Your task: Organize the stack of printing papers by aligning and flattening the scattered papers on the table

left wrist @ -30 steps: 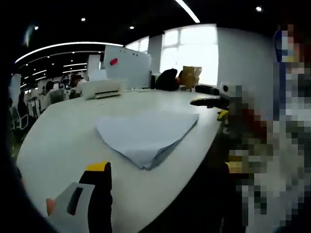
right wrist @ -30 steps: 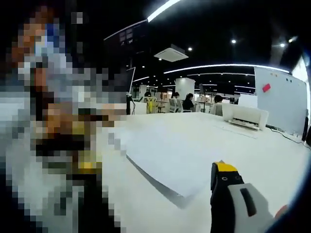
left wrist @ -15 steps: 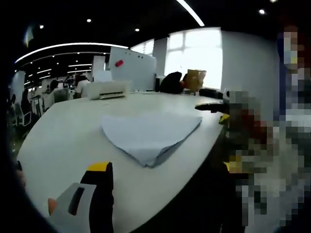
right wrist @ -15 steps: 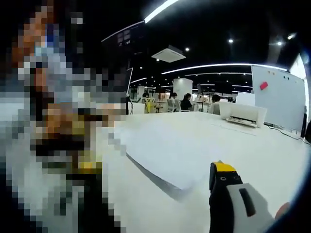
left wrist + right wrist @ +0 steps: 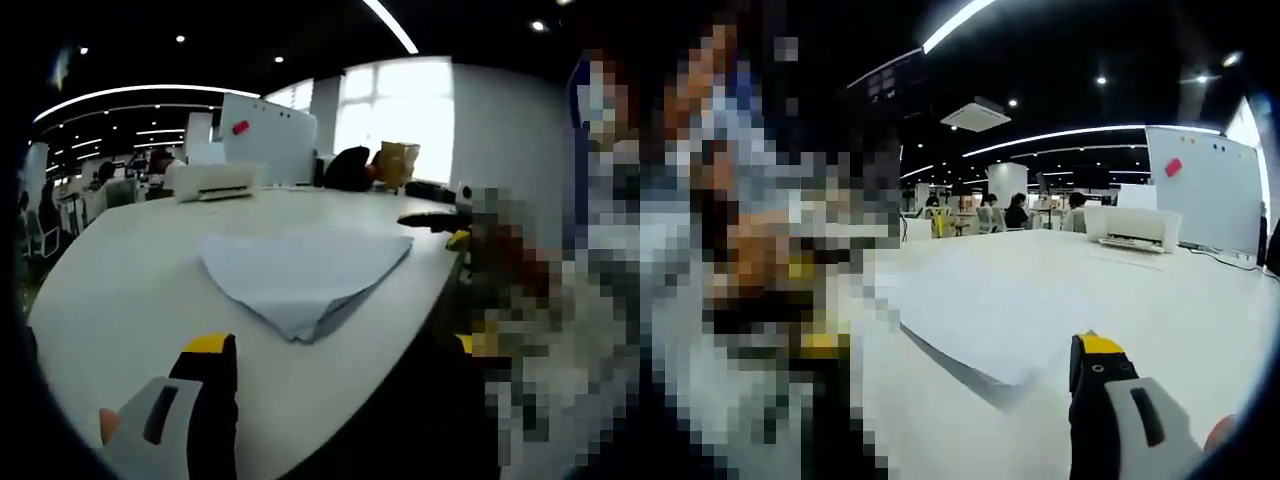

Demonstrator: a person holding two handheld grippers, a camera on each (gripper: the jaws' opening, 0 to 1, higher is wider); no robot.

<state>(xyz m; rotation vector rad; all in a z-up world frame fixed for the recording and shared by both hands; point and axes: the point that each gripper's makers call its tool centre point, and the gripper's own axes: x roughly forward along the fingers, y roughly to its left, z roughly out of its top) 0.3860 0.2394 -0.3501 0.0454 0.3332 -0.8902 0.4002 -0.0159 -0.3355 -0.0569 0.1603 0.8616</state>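
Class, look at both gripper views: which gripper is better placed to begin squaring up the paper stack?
Neither clearly. The left gripper and right gripper both hang short of the paper stack, touching nothing. The stack's near corner lies slightly closer in the left gripper view, so left, marginally.

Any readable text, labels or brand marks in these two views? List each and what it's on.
None readable.
Whiteboard: a red tag, no legible writing.
Printer: no brand mark can be made out.
Paper stack: looks blank.
Cardboard box: too blurred to tell whether it is printed.
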